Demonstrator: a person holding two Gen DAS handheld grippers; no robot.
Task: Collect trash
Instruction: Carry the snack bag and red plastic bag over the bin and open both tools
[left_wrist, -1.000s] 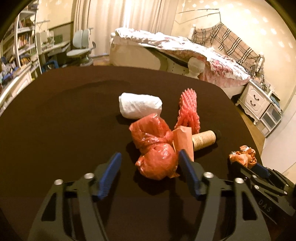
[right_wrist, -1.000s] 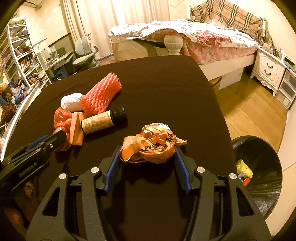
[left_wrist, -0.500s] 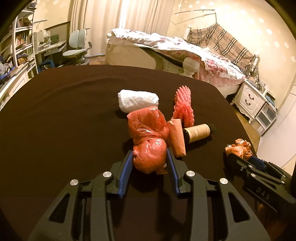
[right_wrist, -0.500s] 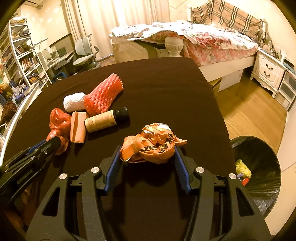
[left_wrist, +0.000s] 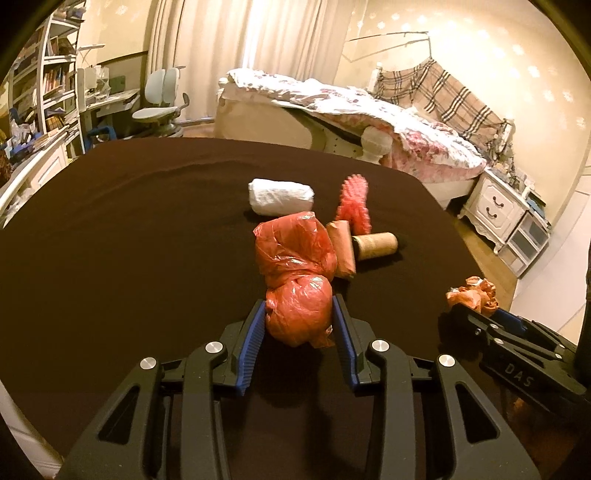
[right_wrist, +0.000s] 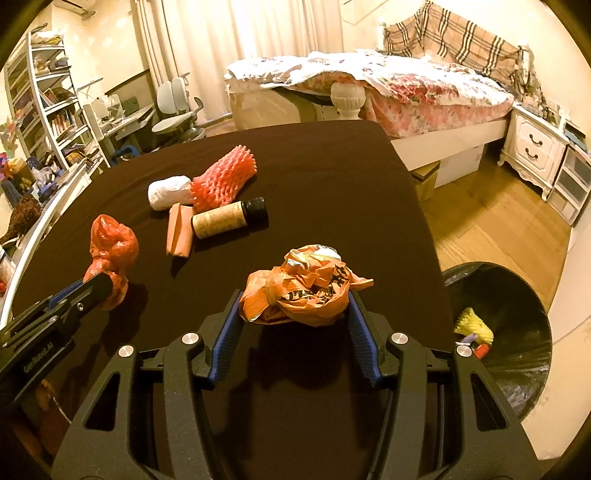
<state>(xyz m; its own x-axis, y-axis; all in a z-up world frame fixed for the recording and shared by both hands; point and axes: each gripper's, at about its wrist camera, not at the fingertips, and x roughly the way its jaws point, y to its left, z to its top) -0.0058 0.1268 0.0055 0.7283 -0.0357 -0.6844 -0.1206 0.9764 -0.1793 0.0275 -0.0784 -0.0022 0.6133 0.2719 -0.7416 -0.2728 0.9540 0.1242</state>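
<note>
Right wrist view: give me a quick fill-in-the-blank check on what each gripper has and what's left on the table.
1. The right gripper is shut on the crumpled ____ bag.
2. The left gripper is shut on the ____ plastic bag.
3. The bottle lies on its ____ on the dark table.
4. The black-lined bin stands on the floor off the table's ____ edge in this view.

Missing words: orange; red; side; right
</note>
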